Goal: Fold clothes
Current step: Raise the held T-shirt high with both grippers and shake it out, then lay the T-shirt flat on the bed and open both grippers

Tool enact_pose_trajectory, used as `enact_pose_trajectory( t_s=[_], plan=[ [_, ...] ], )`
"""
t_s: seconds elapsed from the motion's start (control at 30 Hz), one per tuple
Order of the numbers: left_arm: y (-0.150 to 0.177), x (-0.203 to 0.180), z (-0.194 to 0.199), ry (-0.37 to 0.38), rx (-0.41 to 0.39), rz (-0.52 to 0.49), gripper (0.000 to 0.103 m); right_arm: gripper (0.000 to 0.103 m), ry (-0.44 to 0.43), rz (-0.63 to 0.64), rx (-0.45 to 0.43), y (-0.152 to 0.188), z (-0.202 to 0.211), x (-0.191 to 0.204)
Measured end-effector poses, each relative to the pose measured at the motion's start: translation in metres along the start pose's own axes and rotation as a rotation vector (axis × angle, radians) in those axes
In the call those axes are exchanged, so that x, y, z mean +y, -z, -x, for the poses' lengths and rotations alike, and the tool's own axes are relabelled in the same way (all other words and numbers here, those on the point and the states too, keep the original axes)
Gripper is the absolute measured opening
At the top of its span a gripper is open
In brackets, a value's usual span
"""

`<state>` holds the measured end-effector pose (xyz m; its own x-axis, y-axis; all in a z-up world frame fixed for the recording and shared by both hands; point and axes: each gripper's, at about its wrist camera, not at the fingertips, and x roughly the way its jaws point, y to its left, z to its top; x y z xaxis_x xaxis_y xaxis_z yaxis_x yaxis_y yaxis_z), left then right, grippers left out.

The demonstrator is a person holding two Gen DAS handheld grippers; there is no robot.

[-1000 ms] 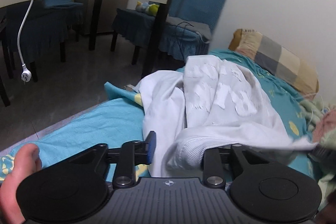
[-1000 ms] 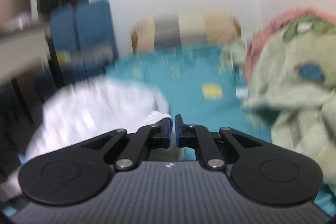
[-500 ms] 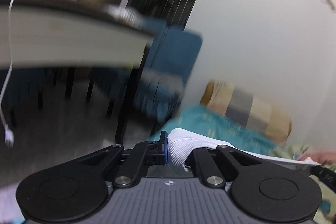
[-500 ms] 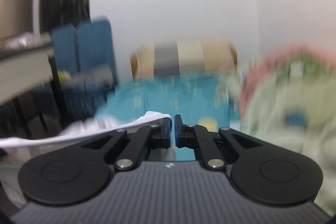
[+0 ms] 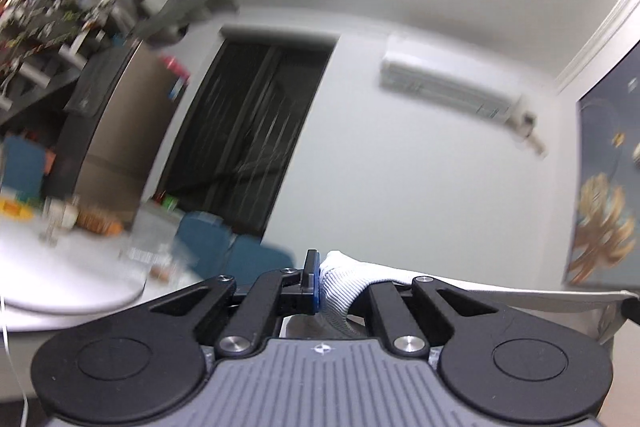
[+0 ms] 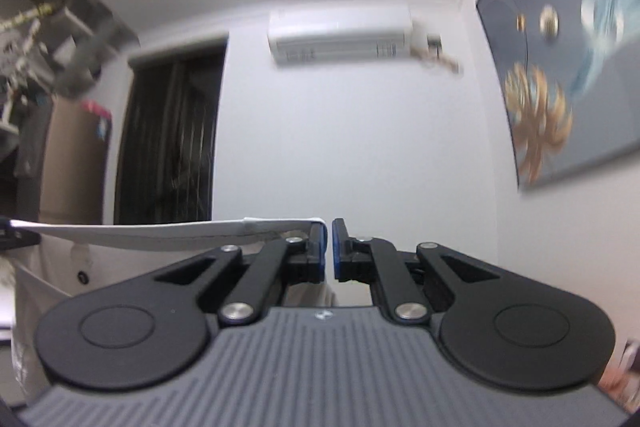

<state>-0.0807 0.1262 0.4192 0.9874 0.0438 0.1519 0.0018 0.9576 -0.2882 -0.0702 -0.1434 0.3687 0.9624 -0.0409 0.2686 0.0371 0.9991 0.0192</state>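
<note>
left gripper (image 5: pixel 318 283) fingers pinched tight on a ribbed white hem, bunched between the blue pads, that's the white garment (image 5: pixel 500 297) being folded. right gripper (image 6: pixel 328 251) fingers nearly together too, only a thin slit showing, white fabric edge (image 6: pixel 160 229) running in from the left to the left finger, so it looks pinched there though the exact contact is hidden. the hem spans taut between the two grippers, each holding one end. both point about level at the far wall, so the garment is up in the air, rest of it hanging below out of view. probably held high and stretched so it drops flat and straightens before laying it down for a fold. beyond: wall air conditioner (image 6: pixel 340 35), dark doorway (image 5: pixel 248 139), framed picture (image 6: pixel 560 67) on the right wall, round white surface (image 5: pixel 60 267) with clutter at left, blurry. bed not in view.
</note>
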Motion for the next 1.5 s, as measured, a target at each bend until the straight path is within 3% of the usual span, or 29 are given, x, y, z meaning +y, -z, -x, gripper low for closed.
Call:
enact_pose_trajectory(
  t_s=[0.13,0.23,0.37,0.53,0.8,1.03,1.13,1.23,1.37,1.43,1.5],
  plan=[
    [-0.063,-0.025,0.043,0.058,-0.048,-0.018,0.005,0.006,0.007,0.011,-0.048,-0.063,0.037,-0.006],
    [-0.084,-0.044,0.056,0.086,-0.041,-0.053,0.005,0.006,0.016,0.014,-0.028,-0.079,0.04,-0.014],
    [-0.073,-0.061,0.033,0.109,0.02,-0.069,0.005,0.006,0.028,0.01,0.041,-0.07,0.02,-0.024],
    [-0.001,-0.065,-0.057,0.097,0.109,-0.123,0.005,0.006,0.057,0.025,0.167,0.0,-0.037,-0.034],
    [0.196,-0.048,-0.258,0.054,0.326,-0.176,0.005,0.006,0.105,-0.014,0.427,0.183,-0.194,-0.06],
    [0.422,-0.031,-0.417,0.023,0.499,-0.218,0.005,0.006,0.165,-0.053,0.571,0.396,-0.332,-0.084],
    [0.522,-0.011,-0.48,0.0,0.621,-0.218,0.005,0.006,0.176,-0.044,0.655,0.49,-0.374,-0.087],
    [0.609,0.01,-0.521,-0.02,0.686,-0.219,0.006,0.006,0.175,-0.04,0.733,0.572,-0.403,-0.092],
    [0.686,0.034,-0.556,-0.012,0.782,-0.238,0.009,0.006,0.16,-0.047,0.817,0.652,-0.425,-0.099],
    [0.713,0.041,-0.568,0.003,0.827,-0.245,0.018,0.009,0.146,-0.072,0.851,0.673,-0.429,-0.102],
    [0.723,0.045,-0.572,0.025,0.859,-0.241,0.033,0.01,0.12,-0.122,0.892,0.681,-0.433,-0.111]
  ],
)
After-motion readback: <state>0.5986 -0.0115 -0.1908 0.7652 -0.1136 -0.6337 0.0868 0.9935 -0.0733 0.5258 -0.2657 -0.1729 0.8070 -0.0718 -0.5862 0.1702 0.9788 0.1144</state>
